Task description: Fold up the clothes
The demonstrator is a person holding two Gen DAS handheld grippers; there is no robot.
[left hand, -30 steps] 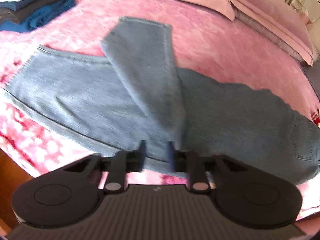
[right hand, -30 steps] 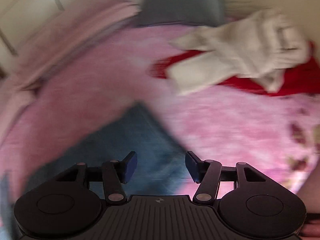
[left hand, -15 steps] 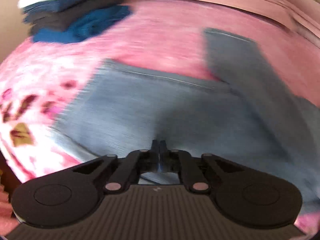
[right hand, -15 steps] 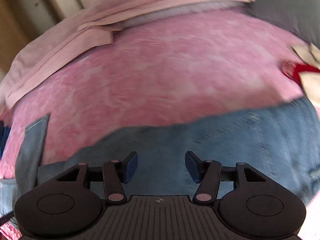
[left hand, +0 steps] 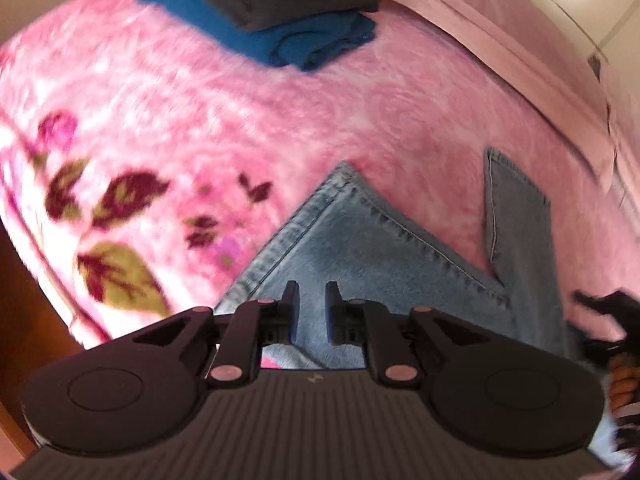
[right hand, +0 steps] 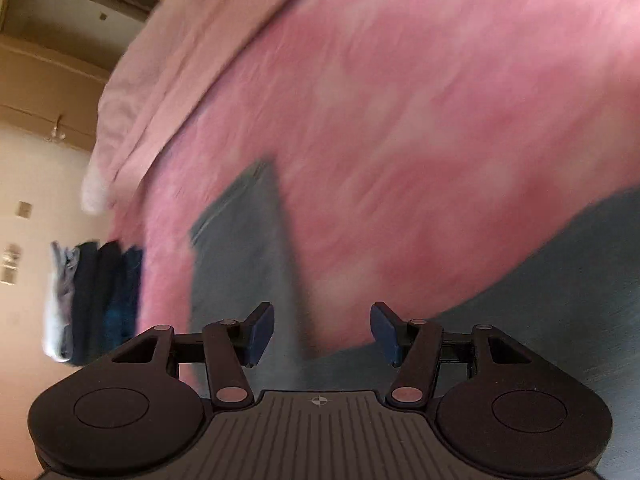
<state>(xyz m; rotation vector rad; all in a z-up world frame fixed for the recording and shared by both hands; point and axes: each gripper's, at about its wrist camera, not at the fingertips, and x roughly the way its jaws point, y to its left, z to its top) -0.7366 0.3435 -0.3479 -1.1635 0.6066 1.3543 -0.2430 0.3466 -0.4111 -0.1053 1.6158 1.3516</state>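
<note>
Light blue jeans (left hand: 360, 248) lie flat on the pink blanket (left hand: 280, 112). One leg's hem corner points away from me, and the other leg (left hand: 516, 220) lies angled to the right. My left gripper (left hand: 312, 308) hovers over the near leg just behind its hem, open by a narrow gap with denim showing below it. My right gripper (right hand: 322, 330) is wide open with nothing between its fingers, above the crotch where the two legs (right hand: 248, 264) split; this view is blurred. In the left wrist view the right gripper (left hand: 608, 308) and a hand (left hand: 624, 384) appear at the right edge.
A stack of folded dark and blue clothes (left hand: 280, 12) sits at the far side of the bed and shows in the right wrist view as the clothes stack (right hand: 92, 300). Pink pillows (left hand: 520, 48) line the head of the bed. A wooden bed edge (left hand: 24, 320) is at the left.
The left gripper, shut half a second ago, now stands slightly apart and has swung left to the leg's hem. The right gripper swept left from the white and red clothes pile to the jeans' legs.
</note>
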